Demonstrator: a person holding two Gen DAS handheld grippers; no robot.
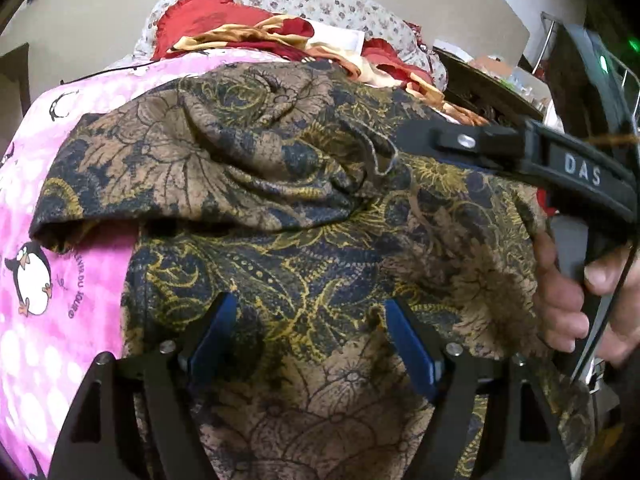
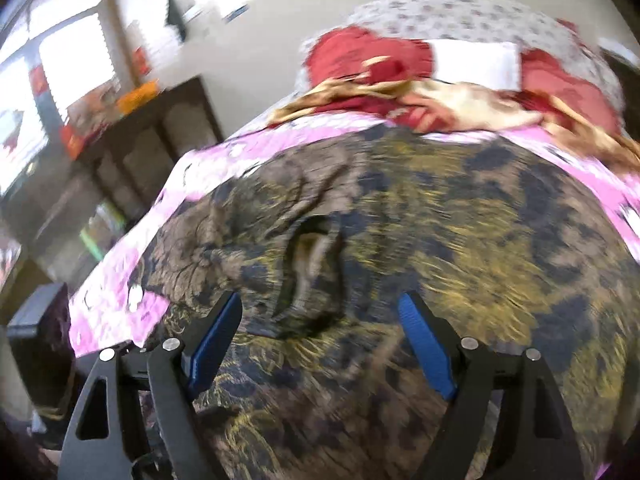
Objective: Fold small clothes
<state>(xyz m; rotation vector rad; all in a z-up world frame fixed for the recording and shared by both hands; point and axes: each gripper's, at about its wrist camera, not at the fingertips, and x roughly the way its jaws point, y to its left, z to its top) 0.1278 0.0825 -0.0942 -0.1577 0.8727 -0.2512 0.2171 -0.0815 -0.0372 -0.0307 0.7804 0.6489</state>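
Observation:
A small garment (image 1: 280, 200) in brown, dark blue and gold floral print lies on a pink penguin-print sheet (image 1: 60, 280); its upper part is folded over into a thick fold. My left gripper (image 1: 310, 308) is open just above the garment's near part, blue pads apart, nothing between them. My right gripper (image 1: 460, 144) reaches in from the right over the garment's far right side; its tips are not clear in this view. In the blurred right wrist view, the right gripper (image 2: 320, 308) is open above the garment (image 2: 400, 220), close to a dark slit-like opening (image 2: 312, 256).
A heap of red and gold cloth (image 1: 248, 28) and a floral-print pillow (image 1: 320, 0) lie at the far end of the bed. A dark cabinet (image 2: 152, 132) stands left of the bed. A dark table with clutter (image 1: 492, 80) stands at the right.

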